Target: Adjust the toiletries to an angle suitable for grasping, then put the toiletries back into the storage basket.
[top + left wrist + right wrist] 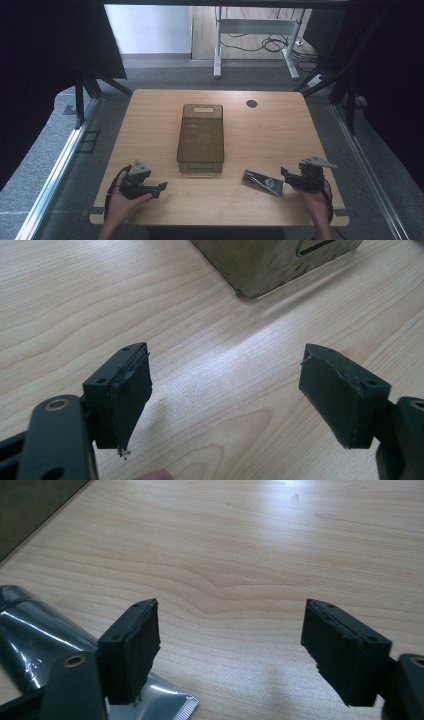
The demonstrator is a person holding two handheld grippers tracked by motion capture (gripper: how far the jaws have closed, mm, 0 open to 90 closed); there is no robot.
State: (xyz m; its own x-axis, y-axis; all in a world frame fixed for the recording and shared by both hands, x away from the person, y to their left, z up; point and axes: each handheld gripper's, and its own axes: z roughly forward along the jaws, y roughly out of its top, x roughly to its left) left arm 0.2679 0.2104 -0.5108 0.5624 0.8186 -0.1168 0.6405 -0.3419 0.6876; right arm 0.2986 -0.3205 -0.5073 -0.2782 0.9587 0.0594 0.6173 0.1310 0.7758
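A brown translucent rectangular bin (200, 139) stands lengthwise at the middle of the wooden table (260, 130); its near corner (270, 265) shows in the left gripper view. A dark shiny foil pouch (264, 183) lies flat near the front right, and its sealed end (40, 645) sits beside and under the left jaw in the right gripper view. My left gripper (161, 188) rests at the front left, held by a hand, open (225, 400) over bare wood. My right gripper (284, 176) is at the pouch's right end, open (230, 645), with bare wood between its jaws.
A round cable hole (251, 103) marks the table's far right. Beyond the table are grey floor, a white desk frame (255, 35) with cables, and dark curtains at both sides. Metal rails run along the floor left and right.
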